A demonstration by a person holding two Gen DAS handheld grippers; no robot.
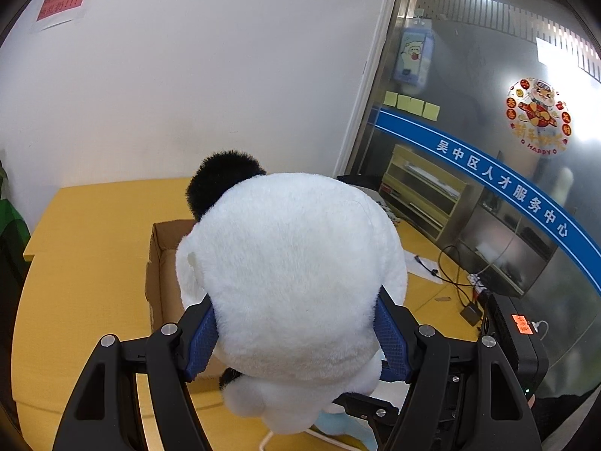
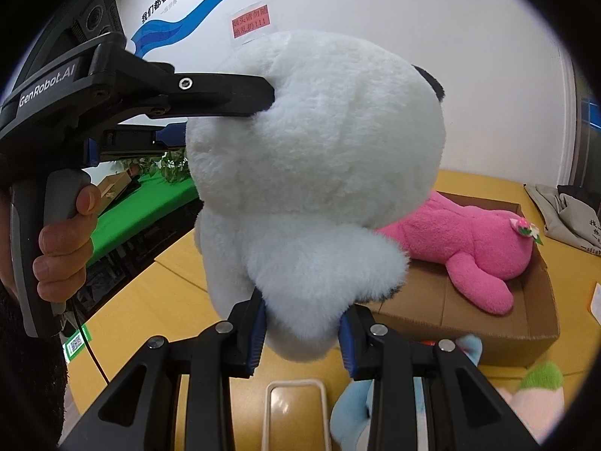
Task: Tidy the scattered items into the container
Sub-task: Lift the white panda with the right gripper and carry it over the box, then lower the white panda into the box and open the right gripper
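A big white plush panda (image 1: 293,270) with black ears hangs in the air, held by both grippers. My left gripper (image 1: 295,338) is shut on its round head, blue pads pressed into the fur on both sides. In the right wrist view the panda (image 2: 311,158) fills the middle, and my right gripper (image 2: 302,342) is shut on its lower body. The left gripper (image 2: 259,94) shows there, pinching the head from the left. A brown cardboard box (image 2: 488,315) stands behind and to the right, with a pink plush (image 2: 469,240) lying in it. The box's left wall (image 1: 157,263) shows under the panda.
A yellow table (image 1: 90,263) carries everything. A light-blue plush (image 2: 357,409), a pink and green plush (image 2: 541,394) and a white-rimmed tray (image 2: 296,413) lie near the front. Cables and a black device (image 1: 511,334) sit at the right by a glass wall. Grey cloth bags (image 2: 563,210) lie far right.
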